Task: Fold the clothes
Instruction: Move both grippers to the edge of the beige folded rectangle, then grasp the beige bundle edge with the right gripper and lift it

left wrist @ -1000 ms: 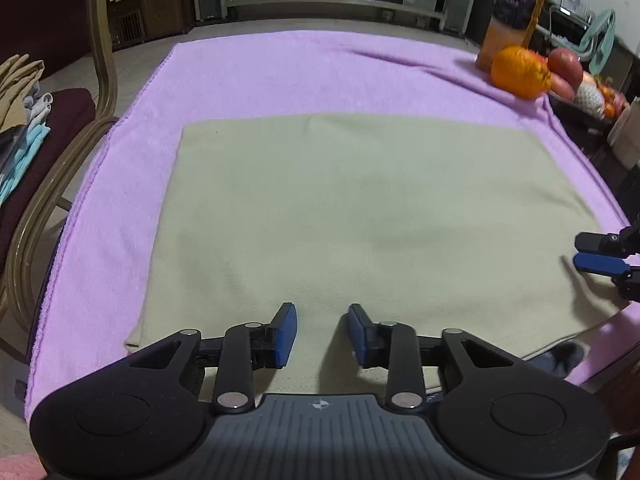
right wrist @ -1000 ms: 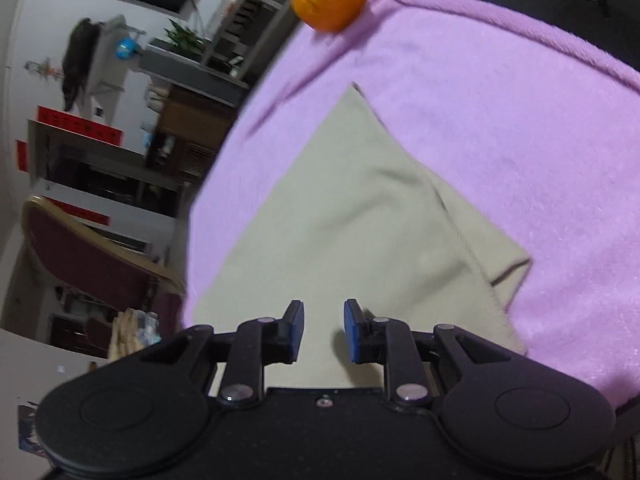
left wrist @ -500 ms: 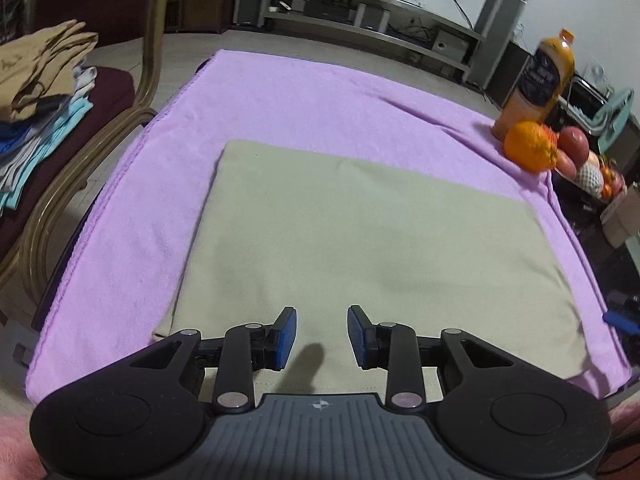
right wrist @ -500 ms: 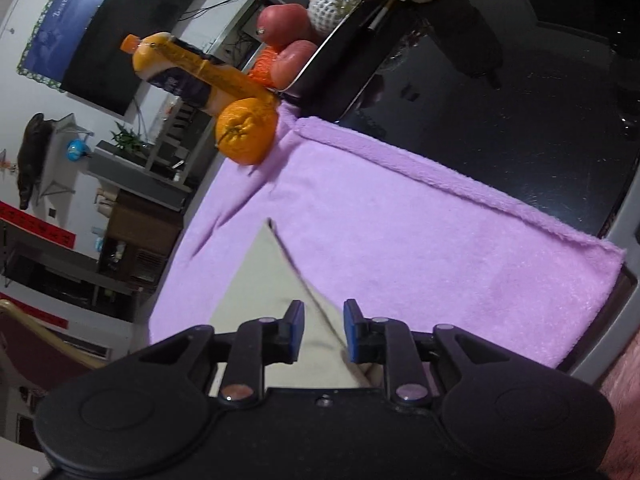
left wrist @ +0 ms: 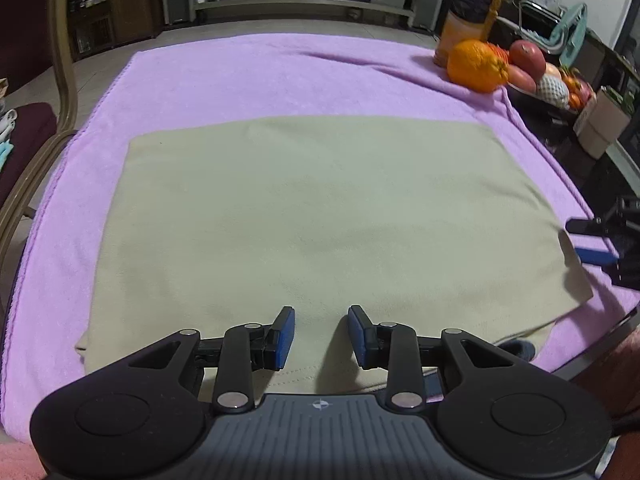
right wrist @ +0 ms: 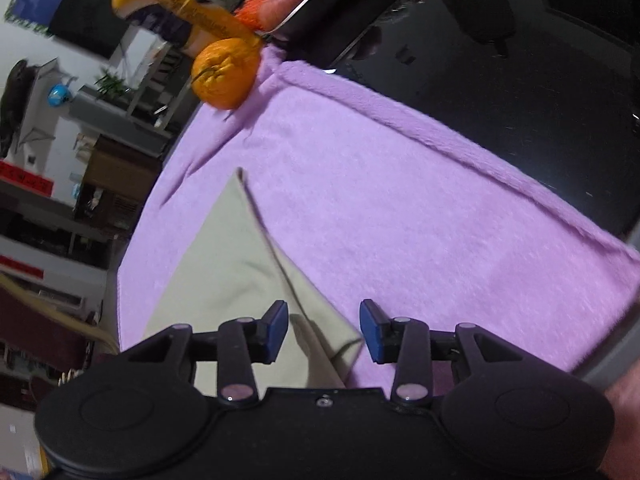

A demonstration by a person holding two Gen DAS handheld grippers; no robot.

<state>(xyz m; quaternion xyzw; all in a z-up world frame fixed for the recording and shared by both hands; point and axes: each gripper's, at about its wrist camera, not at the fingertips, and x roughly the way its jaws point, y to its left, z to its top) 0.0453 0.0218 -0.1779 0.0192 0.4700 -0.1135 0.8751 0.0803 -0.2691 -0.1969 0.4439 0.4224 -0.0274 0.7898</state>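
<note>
A beige folded garment [left wrist: 320, 216] lay flat in the middle of a purple towel [left wrist: 280, 76] that covered the table. The left gripper [left wrist: 320, 334] hung over the garment's near hem with its blue-padded jaws apart and nothing between them. At the garment's right edge, the right gripper [right wrist: 323, 326] also stood with its jaws apart; the cloth's right corner lay just under and between them, though whether a pad touched it could not be told. Left of the table stood a wooden-framed chair [left wrist: 60, 80] with a dark red seat. At the far right corner of the towel an orange [left wrist: 476, 65] sat against a tall orange bottle [left wrist: 472, 4], beside a tray of fruit [left wrist: 540, 76]. Beyond that lay a dark glossy tabletop [right wrist: 500, 92].
</note>
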